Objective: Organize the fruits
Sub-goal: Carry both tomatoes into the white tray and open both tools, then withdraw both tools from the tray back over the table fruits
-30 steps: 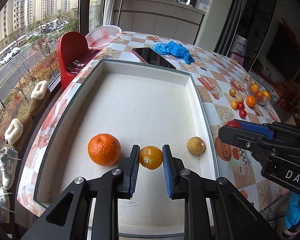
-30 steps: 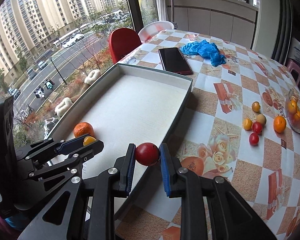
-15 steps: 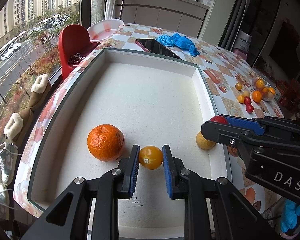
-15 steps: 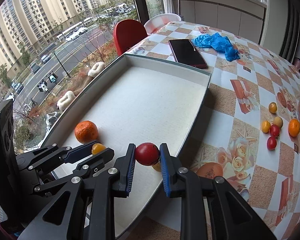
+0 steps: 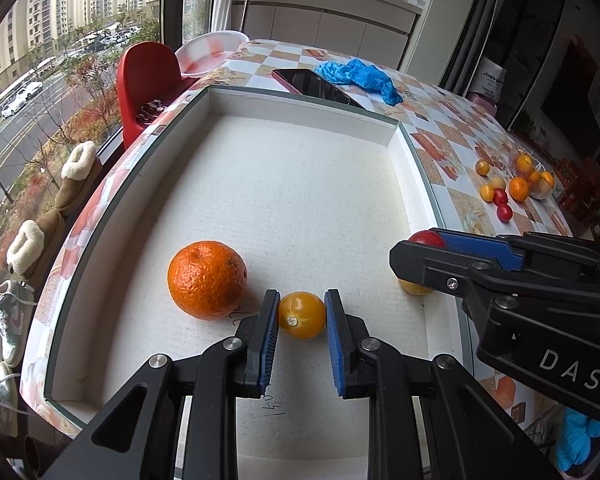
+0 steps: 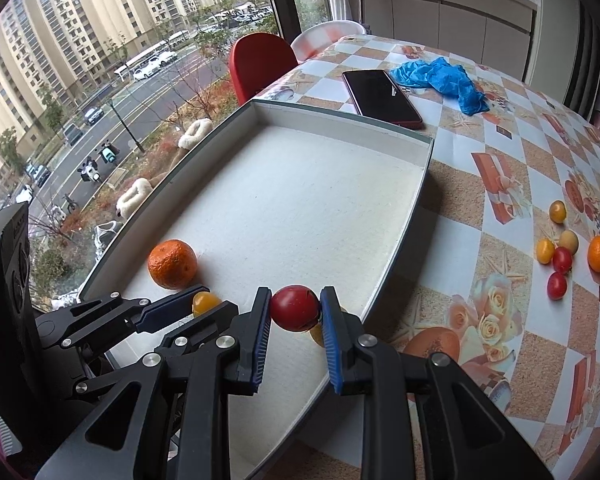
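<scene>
The left claw (image 5: pixel 301 316) is pinching a small round yellow-orange tomato (image 5: pixel 301 316) across its middle, low over the white foam floor of the shallow grey-rimmed tray (image 5: pixel 300 98). Just to its left, close to the outer finger, a dimpled orange mandarin (image 5: pixel 207 278) sits on the foam. The right claw (image 6: pixel 295 307) is pinching a glossy red cherry tomato (image 6: pixel 295 307) the same way, over the tray's near right corner; directly beyond and beneath it a pale yellow round fruit (image 5: pixel 414 288) lies on the foam, mostly hidden.

Both held fruits look light, smooth-skinned and slippery, with thin skin that would likely split under a hard squeeze, so a gentle grip across the widest part, as now, seems right. The mandarin looks heavier, with a rougher and more forgiving peel.

Far ahead and to the right of both claws, a loose cluster of small red, yellow and orange fruits (image 6: pixel 560 254) waits on the patterned tablecloth.

Readable writing: "DAS" in white on the right claw's black body; faint handwritten scribbles on the foam near the left claw's fingers, too unclear to read
</scene>
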`<action>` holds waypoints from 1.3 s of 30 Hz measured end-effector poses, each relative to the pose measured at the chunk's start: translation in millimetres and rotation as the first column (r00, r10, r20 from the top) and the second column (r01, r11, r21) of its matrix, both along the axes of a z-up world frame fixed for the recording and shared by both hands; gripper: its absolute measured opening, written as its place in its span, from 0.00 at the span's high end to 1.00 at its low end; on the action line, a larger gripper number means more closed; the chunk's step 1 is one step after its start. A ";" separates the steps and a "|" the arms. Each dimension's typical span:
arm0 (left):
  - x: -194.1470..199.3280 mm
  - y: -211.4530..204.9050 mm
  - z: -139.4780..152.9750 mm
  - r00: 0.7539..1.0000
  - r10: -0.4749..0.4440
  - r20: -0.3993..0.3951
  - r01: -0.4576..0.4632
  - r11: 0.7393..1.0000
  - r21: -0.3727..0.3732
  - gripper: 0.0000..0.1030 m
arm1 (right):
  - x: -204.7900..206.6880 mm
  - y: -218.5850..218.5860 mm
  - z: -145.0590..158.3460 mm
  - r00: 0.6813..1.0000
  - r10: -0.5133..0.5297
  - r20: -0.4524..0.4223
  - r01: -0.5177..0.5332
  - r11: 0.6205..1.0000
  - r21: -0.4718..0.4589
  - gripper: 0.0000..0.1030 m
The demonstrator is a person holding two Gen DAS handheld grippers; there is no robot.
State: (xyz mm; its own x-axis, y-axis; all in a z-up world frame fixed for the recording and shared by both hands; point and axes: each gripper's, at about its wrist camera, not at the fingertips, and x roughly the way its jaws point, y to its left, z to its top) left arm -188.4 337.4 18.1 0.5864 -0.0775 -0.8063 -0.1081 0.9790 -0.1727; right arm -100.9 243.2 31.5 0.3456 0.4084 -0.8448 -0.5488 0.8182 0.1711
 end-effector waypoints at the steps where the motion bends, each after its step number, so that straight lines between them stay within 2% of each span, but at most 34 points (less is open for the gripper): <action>1: 0.5 -0.1 -0.1 1.000 0.000 -0.001 0.000 1.000 0.001 0.77 | 0.8 0.3 -0.9 1.000 0.000 -0.004 0.000 1.000 0.001 0.73; 5: 0.5 -0.1 0.1 1.000 0.001 0.004 -0.001 1.000 0.006 0.76 | 3.4 1.1 -2.4 1.000 0.005 -0.017 -0.004 1.000 0.004 0.73; 6: 0.4 -0.6 0.2 1.000 -0.001 0.004 0.001 1.000 0.008 0.76 | 3.5 1.0 -2.2 1.000 0.005 -0.019 -0.005 1.000 0.006 0.70; 7: 0.5 -1.3 0.2 1.000 -0.003 0.004 0.003 1.000 0.013 0.76 | 3.6 0.7 -1.7 1.000 0.005 -0.020 -0.004 1.000 0.009 0.60; 8: 0.5 -2.0 0.2 1.000 -0.006 0.003 0.006 1.000 0.016 0.70 | 4.1 0.3 -0.7 1.000 0.003 -0.019 -0.003 1.000 0.013 0.53; 9: 0.4 -2.7 0.4 1.000 -0.011 0.003 0.011 1.000 0.016 0.60 | 3.7 -0.1 0.4 1.000 0.001 -0.016 -0.001 1.000 0.016 0.42; 10: -0.6 -3.2 1.4 1.000 -0.013 0.008 0.013 1.000 0.010 0.32 | 3.3 -0.6 1.7 1.000 0.000 -0.011 0.001 1.000 0.018 0.39; 11: -3.0 -3.0 3.5 1.000 -0.006 0.025 0.006 1.000 0.005 0.13 | 3.4 -0.9 2.7 1.000 0.002 -0.008 -0.002 1.000 0.018 0.39; 12: -6.4 -3.3 7.1 0.999 0.008 0.053 -0.009 1.000 0.010 0.11 | 2.9 -1.2 3.7 1.000 0.004 -0.004 -0.004 1.000 0.015 0.39; 14: -7.7 -6.2 12.3 0.997 0.000 0.073 -0.002 1.000 0.026 0.11 | 2.5 -2.4 5.5 1.000 0.003 0.008 -0.003 1.000 0.007 0.37; 17: -6.2 -9.2 14.2 0.998 -0.009 0.058 0.006 0.999 0.045 0.11 | 2.9 -7.8 10.8 1.000 -0.007 0.031 0.007 1.000 -0.004 0.23; 20: -5.1 -9.2 14.4 0.999 -0.003 0.045 0.001 0.999 0.044 0.11 | 5.5 -18.5 18.4 0.998 -0.023 0.063 0.024 1.000 -0.019 0.18; 21: -4.9 -10.1 15.0 0.999 -0.002 0.041 0.000 0.999 0.045 0.11 | 7.5 -23.1 20.5 0.997 -0.032 0.073 0.034 0.999 -0.028 0.14; 26: -2.2 -18.6 22.1 0.999 -0.011 0.038 0.009 0.998 0.054 0.11 | 18.0 -53.5 28.7 0.990 -0.088 0.112 0.094 0.995 -0.044 0.13; 27: -0.9 -21.6 24.5 0.999 -0.016 0.040 0.014 0.998 0.057 0.11 | 19.6 -60.5 29.9 0.987 -0.104 0.123 0.110 0.993 -0.049 0.09; 28: -0.5 -24.8 27.0 0.999 -0.023 0.044 0.020 0.998 0.061 0.11 | 21.2 -67.5 31.0 0.984 -0.118 0.136 0.126 0.991 -0.054 0.01; 32: 3.3 -41.9 37.2 0.997 -0.057 0.057 0.053 0.996 0.078 0.11 | 26.3 -96.2 36.8 0.972 -0.167 0.165 0.177 0.983 -0.046 0.00; 39: 12.2 -77.9 48.5 0.992 -0.116 0.054 0.110 0.988 0.106 0.11 | 32.5 -145.6 32.3 0.958 -0.251 0.142 0.257 0.966 -0.029 0.00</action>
